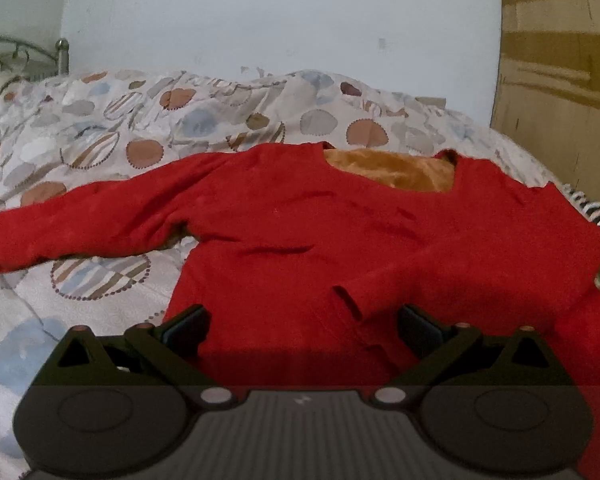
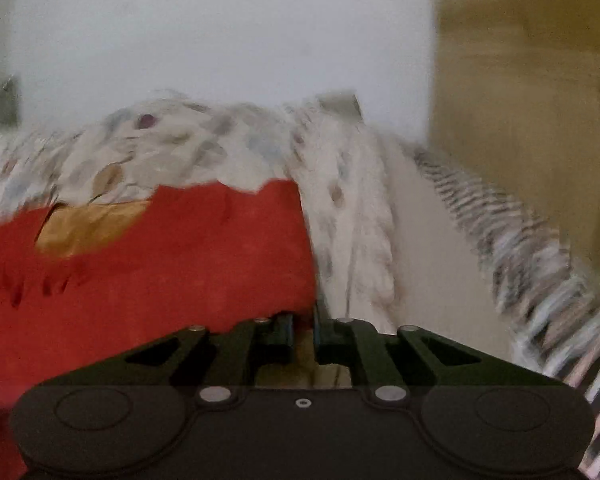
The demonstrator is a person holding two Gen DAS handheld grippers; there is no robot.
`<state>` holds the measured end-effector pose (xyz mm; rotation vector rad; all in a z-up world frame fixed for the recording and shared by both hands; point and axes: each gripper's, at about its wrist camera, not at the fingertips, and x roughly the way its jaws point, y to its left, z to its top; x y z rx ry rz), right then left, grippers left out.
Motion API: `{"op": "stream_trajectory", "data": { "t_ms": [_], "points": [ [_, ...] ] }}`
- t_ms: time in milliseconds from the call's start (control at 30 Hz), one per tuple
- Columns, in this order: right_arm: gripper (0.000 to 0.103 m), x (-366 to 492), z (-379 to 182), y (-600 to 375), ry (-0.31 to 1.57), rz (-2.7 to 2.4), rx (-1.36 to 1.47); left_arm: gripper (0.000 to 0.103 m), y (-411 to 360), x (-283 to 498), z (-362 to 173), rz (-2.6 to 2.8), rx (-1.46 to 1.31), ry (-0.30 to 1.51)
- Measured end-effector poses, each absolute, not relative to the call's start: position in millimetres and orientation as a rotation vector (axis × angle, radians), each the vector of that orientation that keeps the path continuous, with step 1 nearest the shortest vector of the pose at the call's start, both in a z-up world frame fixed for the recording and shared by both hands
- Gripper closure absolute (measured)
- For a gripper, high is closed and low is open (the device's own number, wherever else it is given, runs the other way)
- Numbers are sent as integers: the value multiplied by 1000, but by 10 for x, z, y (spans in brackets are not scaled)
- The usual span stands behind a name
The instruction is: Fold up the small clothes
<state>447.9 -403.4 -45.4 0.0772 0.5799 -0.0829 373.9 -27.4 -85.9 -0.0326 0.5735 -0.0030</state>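
Two tools worked a red sweater (image 1: 300,220) spread on the bed (image 1: 80,128), neckline farthest away: the left tool (image 1: 300,330) spread wide over the hem, the right tool (image 2: 302,330) pinching its right edge.

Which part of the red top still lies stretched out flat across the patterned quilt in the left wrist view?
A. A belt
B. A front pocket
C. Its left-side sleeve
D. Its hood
C: in the left wrist view the red top has one long sleeve reaching out over the patterned quilt; no hood, pocket or belt shows, only an open neckline with tan lining.
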Motion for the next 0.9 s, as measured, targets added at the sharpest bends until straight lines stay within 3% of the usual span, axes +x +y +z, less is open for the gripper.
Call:
{"op": "stream_trajectory", "data": {
  "t_ms": [100, 200, 267, 333, 433, 533, 700, 800, 900],
  "points": [
    [91, 4467, -451, -4011, 579, -80, 58, 0, -254, 3733, -872, -6, -39, 569],
    [79, 4412, -377, -3999, 587, -188, -6, 0, -246, 3727, -879, -7, -41, 565],
    [66, 4391, -350, -3973, 596, -310, -89, 0, -256, 3724, -890, 0, -31, 557],
    [36, 4421, -288, -3935, 545, -386, -136, 0, -279, 3723, -901, 6, -18, 554],
    [16, 4451, -195, -3900, 448, -329, -84, 0, -286, 3720, -903, 7, -16, 551],
    [8, 4603, -182, -3736, 398, -216, -103, 0, -282, 3721, -906, 4, -21, 549],
    [7, 5056, -448, -3551, 509, -234, -296, 0, -20, 3480, -683, -33, -162, 476],
    [1, 5147, -551, -3838, 572, -291, -132, 0, 293, 3271, -428, -35, -227, 450],
    [1, 5106, -552, -3991, 563, -262, -7, 0, 731, 3134, -286, 67, -240, 450]
  ]
}}
